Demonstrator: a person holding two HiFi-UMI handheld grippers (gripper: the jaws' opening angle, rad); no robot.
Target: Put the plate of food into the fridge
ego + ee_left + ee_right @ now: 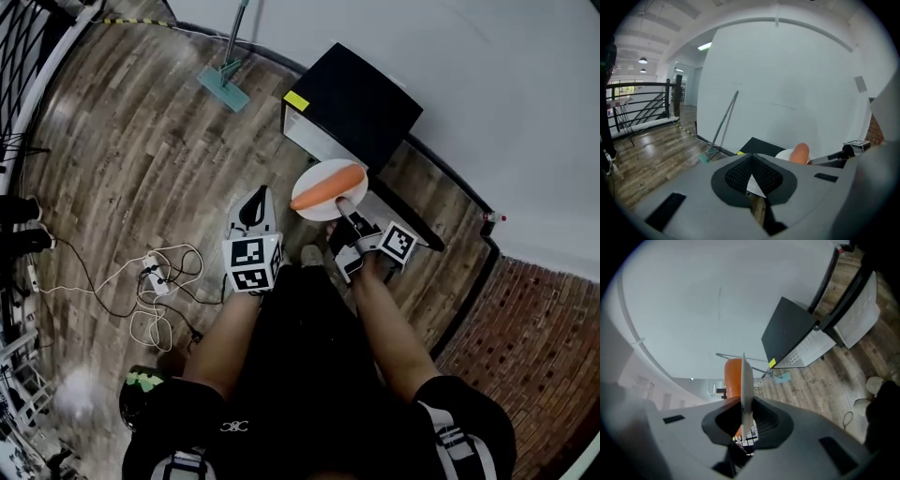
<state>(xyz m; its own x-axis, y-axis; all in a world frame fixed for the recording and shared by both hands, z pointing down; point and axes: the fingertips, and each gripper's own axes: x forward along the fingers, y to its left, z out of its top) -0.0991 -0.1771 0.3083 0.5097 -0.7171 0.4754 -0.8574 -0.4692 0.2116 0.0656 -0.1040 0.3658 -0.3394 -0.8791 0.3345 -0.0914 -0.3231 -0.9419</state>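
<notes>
Standing on a wood-plank floor (141, 141) beside a white wall (487, 84), a person faces a small black fridge (356, 103) with its door (403, 220) open to the right. A brick wall (553, 347) rises at the near right, a mop (225, 82) leans at the far wall, and cables (159, 281) trail across the floor at left. The right gripper (345, 208) pinches the near rim of a white plate (319, 171), its jaws nearly closed on the edge, holding it in the air just in front of the fridge. A carrot (328, 187) lies across the plate. The left gripper (255, 199) hangs just left of the plate, jaws pressed together and empty.
</notes>
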